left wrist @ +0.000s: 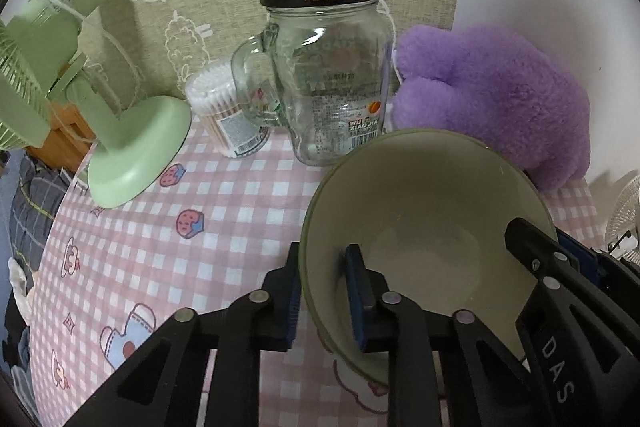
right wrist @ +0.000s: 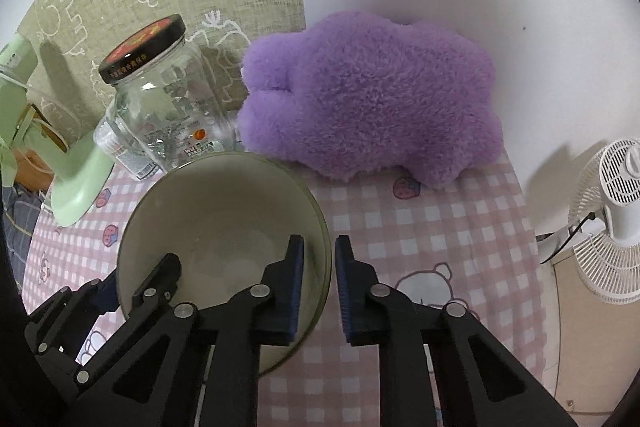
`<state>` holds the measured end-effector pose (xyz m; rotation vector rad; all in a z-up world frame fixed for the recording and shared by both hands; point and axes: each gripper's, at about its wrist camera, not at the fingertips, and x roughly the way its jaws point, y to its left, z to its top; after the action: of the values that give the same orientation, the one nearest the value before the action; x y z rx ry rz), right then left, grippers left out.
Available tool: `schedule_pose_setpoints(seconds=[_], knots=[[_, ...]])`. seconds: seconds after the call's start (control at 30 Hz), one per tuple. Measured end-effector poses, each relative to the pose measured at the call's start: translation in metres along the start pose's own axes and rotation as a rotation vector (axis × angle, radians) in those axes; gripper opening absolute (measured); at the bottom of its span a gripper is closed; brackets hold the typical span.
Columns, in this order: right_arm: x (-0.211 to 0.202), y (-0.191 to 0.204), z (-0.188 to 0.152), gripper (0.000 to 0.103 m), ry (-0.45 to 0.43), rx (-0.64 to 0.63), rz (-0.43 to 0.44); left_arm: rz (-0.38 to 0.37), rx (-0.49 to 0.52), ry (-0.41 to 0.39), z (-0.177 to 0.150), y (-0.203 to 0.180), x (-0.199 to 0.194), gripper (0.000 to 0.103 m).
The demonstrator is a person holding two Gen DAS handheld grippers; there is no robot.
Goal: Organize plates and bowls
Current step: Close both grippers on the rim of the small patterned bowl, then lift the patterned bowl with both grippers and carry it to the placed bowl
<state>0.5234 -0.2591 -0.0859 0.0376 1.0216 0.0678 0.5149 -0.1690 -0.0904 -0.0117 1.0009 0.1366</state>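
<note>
Both grippers clamp the same pale green bowl (left wrist: 432, 227), which serves as the landmark: the left gripper (left wrist: 325, 291) pinches the bowl's left rim, one blue pad outside the wall and one inside, while the right gripper (right wrist: 320, 287) grips the opposite rim the same way, its left pad inside the bowl and its right pad outside. No earlier view is at hand, so only the clenched hold on the rim can be told. The bowl sits low over the pink checked cloth (left wrist: 208, 211) that covers the tabletop; whether its base touches the cloth cannot be told. Far left of the bowl stands a green desk fan (left wrist: 132, 147), its round base on the cloth. Between that fan and the bowl, further back, a clear tub of cotton swabs (left wrist: 224, 107) stands just beside a glass mug. Directly behind the bowl's far-left rim rises an empty glass jar (left wrist: 332, 83) with a black lid, upright. Behind and to the right of the bowl lies a purple plush cushion (right wrist: 368, 99) against the white wall. Far right of the bowl, off the tabletop, stands a white fan (right wrist: 616, 219).
</note>
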Motion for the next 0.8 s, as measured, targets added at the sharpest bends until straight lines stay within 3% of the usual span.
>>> schedule_pose_setpoints(seconds=[0.4, 0.8], knots=[[0.001, 0.004, -0.002, 0.014, -0.008, -0.011, 0.009, -0.013, 0.011, 0.017, -0.002, 0.001, 0.001, 0.014], [-0.027, 0.003, -0.022, 0.014, 0.01, -0.008, 0.008, -0.016, 0.018, 0.047, -0.022, 0.003, -0.027, 0.014]])
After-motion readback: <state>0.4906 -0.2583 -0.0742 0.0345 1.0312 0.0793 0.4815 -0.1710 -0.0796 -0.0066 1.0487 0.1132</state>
